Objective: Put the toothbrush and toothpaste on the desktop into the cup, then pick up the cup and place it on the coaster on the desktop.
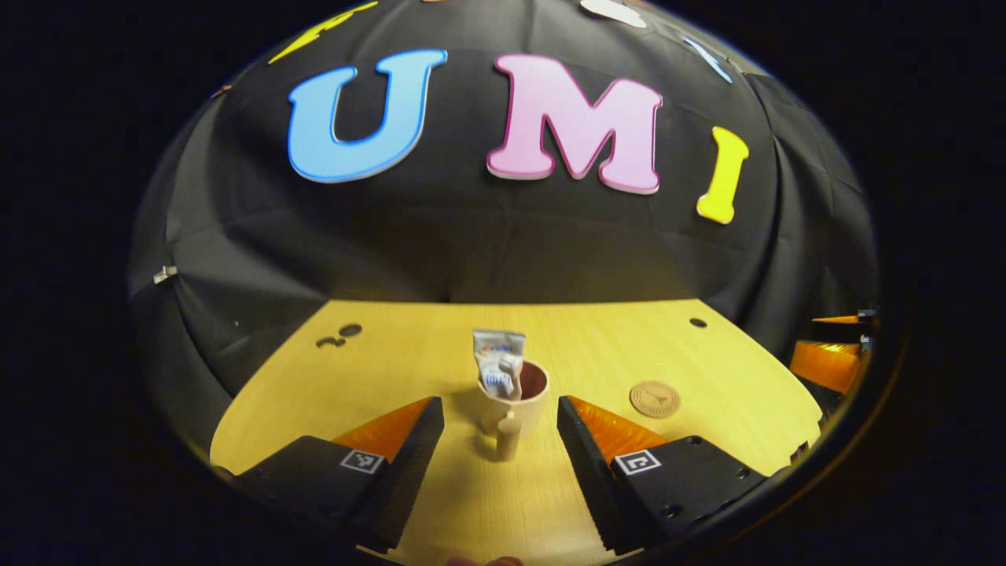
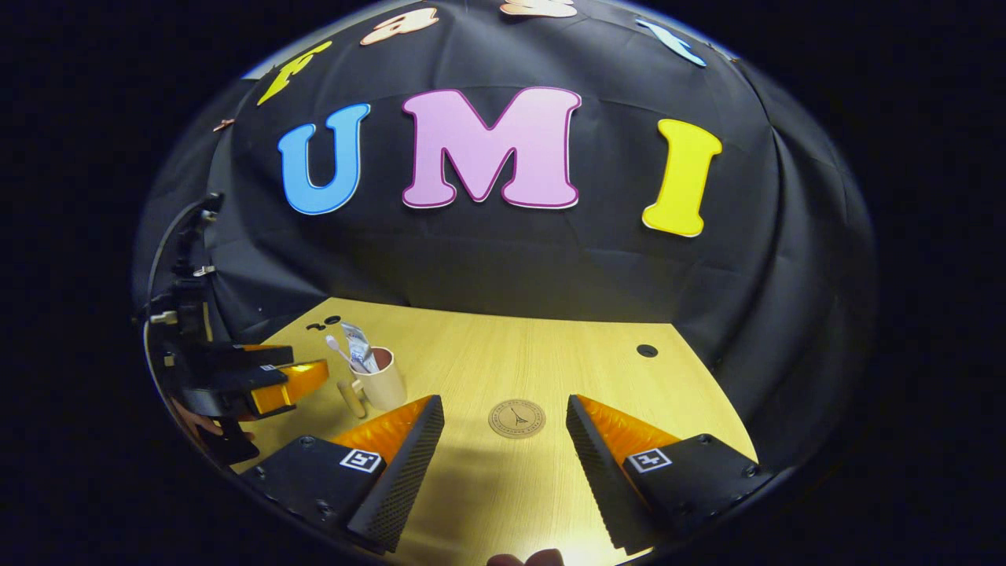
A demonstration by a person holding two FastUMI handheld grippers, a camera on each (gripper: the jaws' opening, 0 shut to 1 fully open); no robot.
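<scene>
Toothpaste, toothbrush in cup | cup ahead of wide left jaws | coaster placement pending | right jaws wide

Legible text: none. White squeezed toothpaste tube standing in the cream ceramic cup: blue and red print, too small to read. Round brown coaster on the table: dark tower-like emblem with a ring of unreadable lettering; each tool's fingers carry a square black-and-white coded marker, no characters.
</scene>
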